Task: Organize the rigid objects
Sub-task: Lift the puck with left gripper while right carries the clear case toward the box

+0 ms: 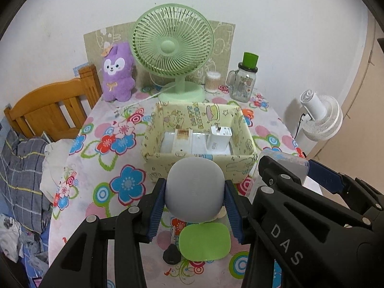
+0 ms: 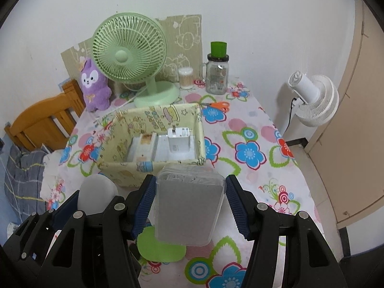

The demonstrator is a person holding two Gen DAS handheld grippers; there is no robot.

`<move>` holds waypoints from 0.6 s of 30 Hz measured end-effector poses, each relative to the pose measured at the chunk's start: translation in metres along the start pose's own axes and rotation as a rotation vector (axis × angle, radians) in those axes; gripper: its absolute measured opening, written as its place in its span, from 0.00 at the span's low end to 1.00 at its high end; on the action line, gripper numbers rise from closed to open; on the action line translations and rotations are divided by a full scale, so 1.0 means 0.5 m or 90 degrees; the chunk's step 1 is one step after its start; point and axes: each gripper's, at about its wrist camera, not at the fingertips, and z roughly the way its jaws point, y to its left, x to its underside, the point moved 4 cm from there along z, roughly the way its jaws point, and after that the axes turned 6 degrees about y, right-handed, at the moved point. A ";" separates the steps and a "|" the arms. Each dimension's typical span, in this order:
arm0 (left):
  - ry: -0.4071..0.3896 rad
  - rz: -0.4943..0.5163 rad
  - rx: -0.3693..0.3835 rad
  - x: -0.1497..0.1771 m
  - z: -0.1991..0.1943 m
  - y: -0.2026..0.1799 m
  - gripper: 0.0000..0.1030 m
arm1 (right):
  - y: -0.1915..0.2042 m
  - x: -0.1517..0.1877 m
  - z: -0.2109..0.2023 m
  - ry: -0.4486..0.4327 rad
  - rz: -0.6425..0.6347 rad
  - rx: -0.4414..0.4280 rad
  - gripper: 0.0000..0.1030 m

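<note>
We've got the left claw (image 1: 195,210) clamped on a rounded grey speaker (image 1: 195,189), held up off the desk (image 1: 100,163) just in front of the yellow cartoon-print box (image 1: 199,160). Right claw (image 2: 189,206) is clamped on a clear plastic case (image 2: 189,204), also lifted, near that box's front wall with a white charger (image 2: 178,136) inside.

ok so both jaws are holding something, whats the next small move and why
Probably carry both forward over the yellow storage box and lower them in. The left gripper holds the grey rounded object, the right gripper the clear plastic case, both just short of its near wall.
</note>
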 end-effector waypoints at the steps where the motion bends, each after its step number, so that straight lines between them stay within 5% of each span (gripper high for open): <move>1: -0.004 0.000 0.000 -0.003 -0.005 0.000 0.47 | 0.001 -0.004 -0.006 -0.004 0.001 -0.001 0.61; 18: -0.025 0.010 -0.011 -0.035 -0.043 -0.006 0.47 | -0.003 -0.035 -0.048 -0.030 0.011 0.006 0.61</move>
